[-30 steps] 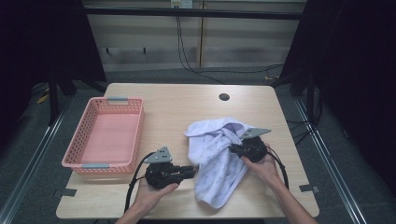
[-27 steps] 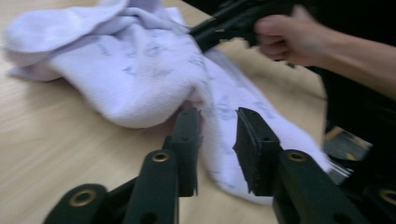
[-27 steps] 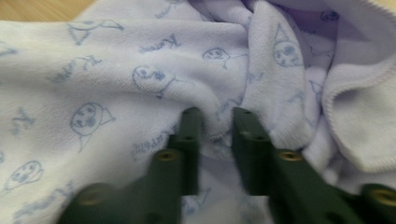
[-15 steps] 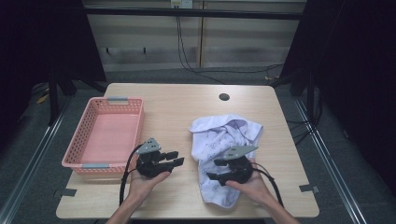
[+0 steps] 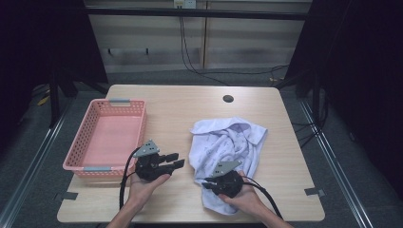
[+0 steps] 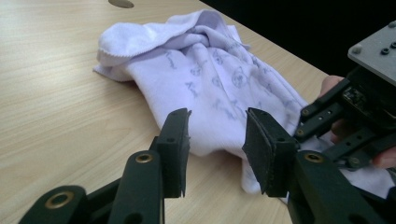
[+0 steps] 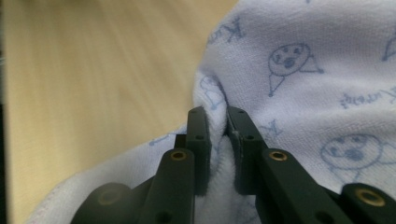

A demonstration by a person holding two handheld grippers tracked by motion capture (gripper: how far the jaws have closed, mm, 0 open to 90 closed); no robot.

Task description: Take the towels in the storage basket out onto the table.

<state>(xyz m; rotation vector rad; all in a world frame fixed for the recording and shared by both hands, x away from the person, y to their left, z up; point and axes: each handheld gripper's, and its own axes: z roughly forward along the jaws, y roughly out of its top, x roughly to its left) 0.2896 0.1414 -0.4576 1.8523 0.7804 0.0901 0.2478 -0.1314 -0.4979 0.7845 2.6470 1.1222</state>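
Note:
A pale lilac towel (image 5: 228, 142) printed with small drawings lies crumpled on the right half of the wooden table (image 5: 190, 104). My right gripper (image 5: 206, 183) is at the towel's near end; its jaws have just been closing and now pinch a fold of the towel (image 7: 317, 70). In the right gripper view my right gripper (image 7: 217, 116) has cloth squeezed between its pads. My left gripper (image 5: 176, 160) is held just left of the towel, open after widening, with nothing between its fingers. In the left gripper view my left gripper (image 6: 217, 135) points at the towel (image 6: 205, 74), and the right gripper (image 6: 303, 123) shows at the right.
A pink plastic basket (image 5: 121, 101) stands at the table's left side, just beyond my left gripper, with nothing inside. A round hole (image 5: 228, 99) is in the tabletop near the far edge. Black cables trail from both grippers toward the near edge.
My right gripper left the towel's right side, came to its near end and closed on a fold there. My left gripper drew a little toward the basket and opened wider.

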